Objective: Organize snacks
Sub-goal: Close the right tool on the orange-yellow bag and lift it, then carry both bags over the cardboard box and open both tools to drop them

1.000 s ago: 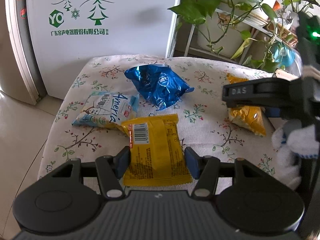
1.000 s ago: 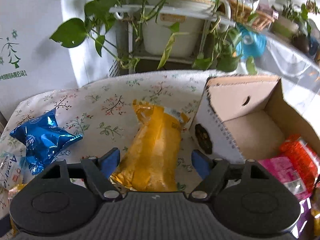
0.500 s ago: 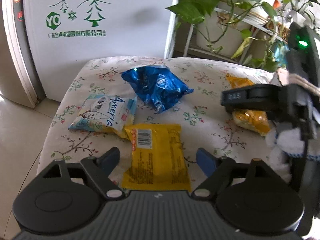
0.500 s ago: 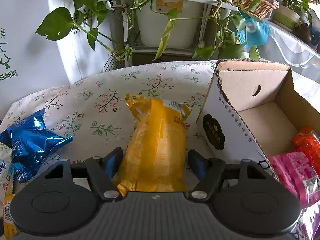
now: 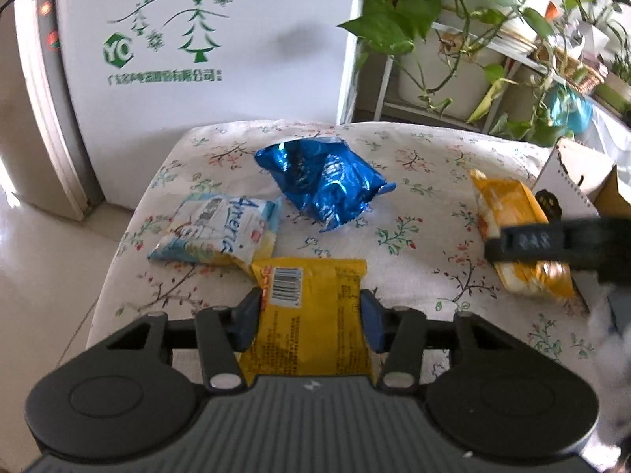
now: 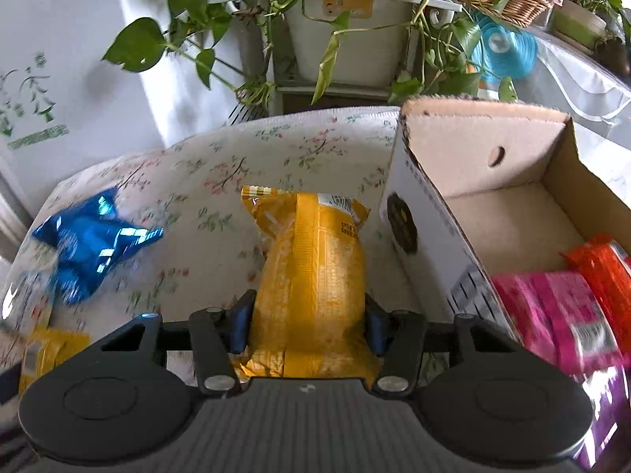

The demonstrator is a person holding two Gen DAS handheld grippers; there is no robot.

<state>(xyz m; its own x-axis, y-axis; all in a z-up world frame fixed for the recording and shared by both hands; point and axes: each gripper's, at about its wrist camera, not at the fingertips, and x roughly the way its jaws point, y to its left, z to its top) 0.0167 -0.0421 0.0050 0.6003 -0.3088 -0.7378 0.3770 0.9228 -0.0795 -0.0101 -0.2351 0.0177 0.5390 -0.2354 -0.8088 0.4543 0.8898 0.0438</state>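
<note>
Left wrist view: the left gripper (image 5: 309, 321) has just been closing and its 2 blue pads now pinch the flat yellow snack packet (image 5: 309, 315) by its long edges, barcode end pointing away from the gripper. The packet lies on the floral tablecloth (image 5: 426, 276), so the grip looks like the start of a lift. Just ahead and to the left of the pads lies a pale blue Ameria packet (image 5: 217, 232), its corner touching the yellow one. Further ahead sits a crumpled blue foil bag (image 5: 323, 185), apart from both. Far to the right, the right gripper's black finger crosses an orange-yellow snack bag (image 5: 508, 209), beside a cardboard box (image 5: 572, 181).

Right wrist view: the right gripper (image 6: 307, 325) has also just been closing, and its pads press into the sides of the orange-yellow snack bag (image 6: 311, 276), which stretches lengthwise ahead of it. The cardboard box (image 6: 434, 244) stands immediately right of the bag, open-topped, with a pink packet (image 6: 552, 311) and an orange-red packet (image 6: 603, 264) already inside near the gripper's end. That closeness suggests the box is the collecting place, a short carry to the right. The blue foil bag (image 6: 90, 240) lies well off to the left.
</note>
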